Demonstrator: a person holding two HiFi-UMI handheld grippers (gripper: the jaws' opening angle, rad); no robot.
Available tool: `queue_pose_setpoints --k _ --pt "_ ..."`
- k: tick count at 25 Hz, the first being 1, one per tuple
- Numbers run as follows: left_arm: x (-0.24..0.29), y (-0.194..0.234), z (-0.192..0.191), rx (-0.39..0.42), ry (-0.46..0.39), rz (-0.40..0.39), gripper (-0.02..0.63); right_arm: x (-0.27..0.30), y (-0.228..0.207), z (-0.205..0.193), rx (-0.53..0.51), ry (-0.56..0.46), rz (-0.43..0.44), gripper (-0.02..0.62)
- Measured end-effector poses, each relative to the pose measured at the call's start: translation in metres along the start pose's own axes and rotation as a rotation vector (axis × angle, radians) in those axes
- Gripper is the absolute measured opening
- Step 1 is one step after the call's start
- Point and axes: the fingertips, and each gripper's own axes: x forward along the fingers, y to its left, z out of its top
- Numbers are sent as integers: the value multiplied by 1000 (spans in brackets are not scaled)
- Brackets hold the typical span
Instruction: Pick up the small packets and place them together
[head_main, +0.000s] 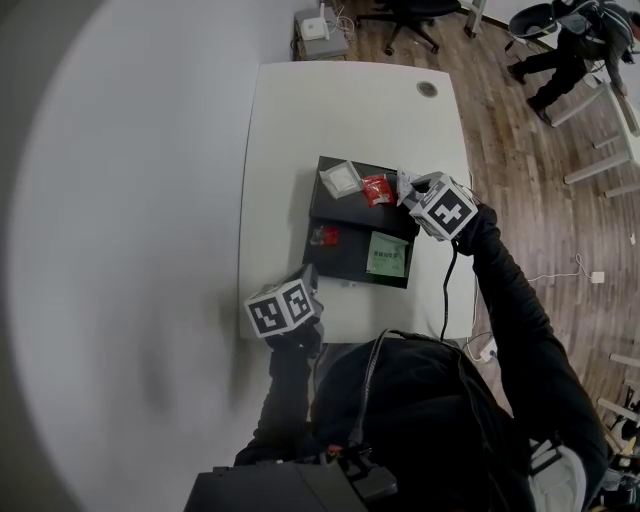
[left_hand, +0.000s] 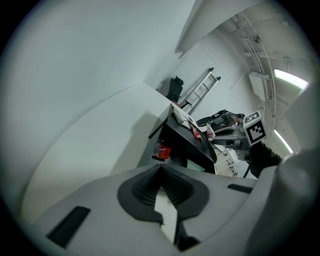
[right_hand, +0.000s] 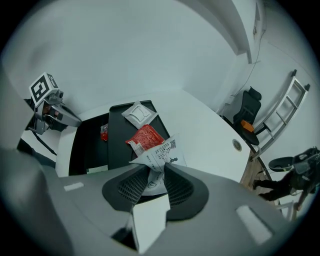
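The jaws of the right gripper (right_hand: 150, 170) pinch a white printed packet (right_hand: 162, 154) by its lower edge, above the near edge of the black tray (right_hand: 117, 150) and just beside the red packet (right_hand: 146, 138). The left gripper (left_hand: 160, 167) has its jaws together, with nothing between them. To do this step well, I would lower the packet flat next to the red one before opening, so that it does not slide off. Whether the two packets touch I cannot tell. In the head view the gripper hides most of the held packet.
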Motion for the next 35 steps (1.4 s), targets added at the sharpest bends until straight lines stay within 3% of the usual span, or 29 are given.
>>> queue_pose_setpoints --k 18,23,28,35 --pt "-1 1 0 -6 1 8 0 12 1 4 -17 13 55 147" --pt "0 2 0 -5 2 11 0 7 6 0 -2 18 105 172" --pt "0 0 0 0 0 12 0 -11 3 4 -20 -28 85 173" --pt "0 0 -1 -3 -4 12 0 -38 77 11 -184 -49 246 173"
